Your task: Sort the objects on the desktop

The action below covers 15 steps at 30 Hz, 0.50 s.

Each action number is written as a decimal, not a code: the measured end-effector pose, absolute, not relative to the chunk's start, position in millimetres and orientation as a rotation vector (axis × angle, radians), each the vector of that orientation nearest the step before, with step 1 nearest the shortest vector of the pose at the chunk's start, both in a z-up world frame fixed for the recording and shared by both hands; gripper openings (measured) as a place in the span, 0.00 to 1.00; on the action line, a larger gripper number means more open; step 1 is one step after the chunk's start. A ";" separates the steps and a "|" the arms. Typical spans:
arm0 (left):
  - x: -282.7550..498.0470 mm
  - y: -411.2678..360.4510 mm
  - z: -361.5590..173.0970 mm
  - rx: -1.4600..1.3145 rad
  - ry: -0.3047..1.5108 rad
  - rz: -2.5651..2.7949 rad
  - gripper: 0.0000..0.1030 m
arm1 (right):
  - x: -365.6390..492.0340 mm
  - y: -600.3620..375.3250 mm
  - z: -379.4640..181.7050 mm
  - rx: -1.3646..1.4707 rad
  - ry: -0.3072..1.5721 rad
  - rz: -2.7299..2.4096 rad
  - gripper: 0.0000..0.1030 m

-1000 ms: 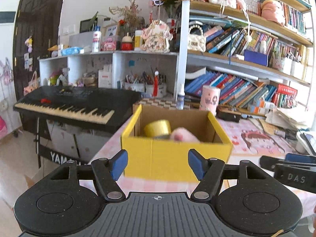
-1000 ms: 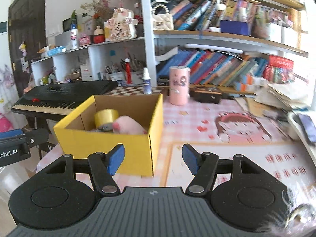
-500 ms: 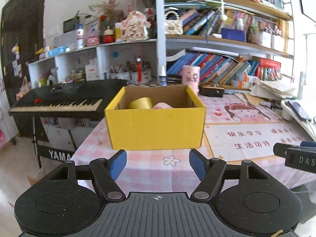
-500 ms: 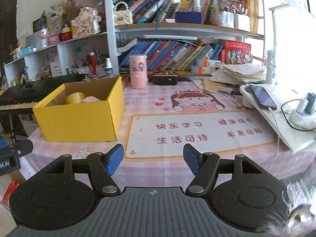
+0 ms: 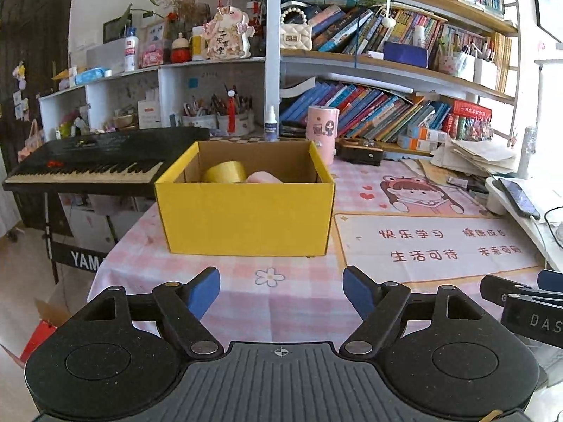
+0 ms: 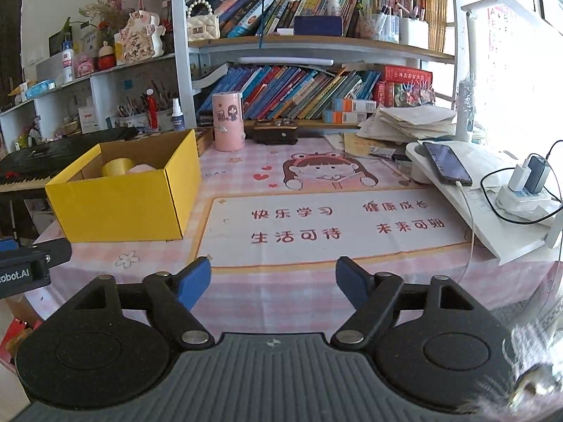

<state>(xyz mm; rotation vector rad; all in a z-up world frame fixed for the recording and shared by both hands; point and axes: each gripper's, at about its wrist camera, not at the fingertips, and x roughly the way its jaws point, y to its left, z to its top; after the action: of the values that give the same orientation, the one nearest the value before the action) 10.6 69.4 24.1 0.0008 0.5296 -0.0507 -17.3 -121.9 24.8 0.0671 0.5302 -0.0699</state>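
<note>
Ahead of the left gripper [image 5: 281, 293] a cardboard box [image 5: 246, 221] stands on the table [image 5: 299, 299], a tape roll [image 5: 224, 172] and a soft lump [image 5: 264, 178] inside. Left of the box is a keyboard [image 5: 88, 165]. Before the right gripper [image 6: 273, 283] lies a printed mat [image 6: 334, 225], the box to its left, a phone [image 6: 447, 163] right. A cylinder [image 6: 228, 121] and bookshelves [image 6: 316, 45] stand behind.

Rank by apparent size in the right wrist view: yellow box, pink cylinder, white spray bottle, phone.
1. yellow box
2. pink cylinder and phone: look alike, unranked
3. white spray bottle
</note>
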 end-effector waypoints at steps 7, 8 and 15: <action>6.8 66.5 24.4 -0.003 0.534 -0.064 0.78 | -23.0 -126.9 25.9 0.067 0.530 -0.095 0.83; 5.8 65.2 24.4 0.002 0.535 -0.067 0.78 | -23.9 -127.2 25.3 0.068 0.531 -0.097 0.83; 2.6 60.2 25.4 0.037 0.544 -0.062 0.78 | -26.3 -128.4 22.7 0.085 0.544 -0.105 0.84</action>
<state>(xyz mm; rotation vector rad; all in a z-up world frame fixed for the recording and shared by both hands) 2.6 60.2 25.4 0.0375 0.5445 -0.0619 -26.3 -128.4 22.7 0.0853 0.5440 -0.1053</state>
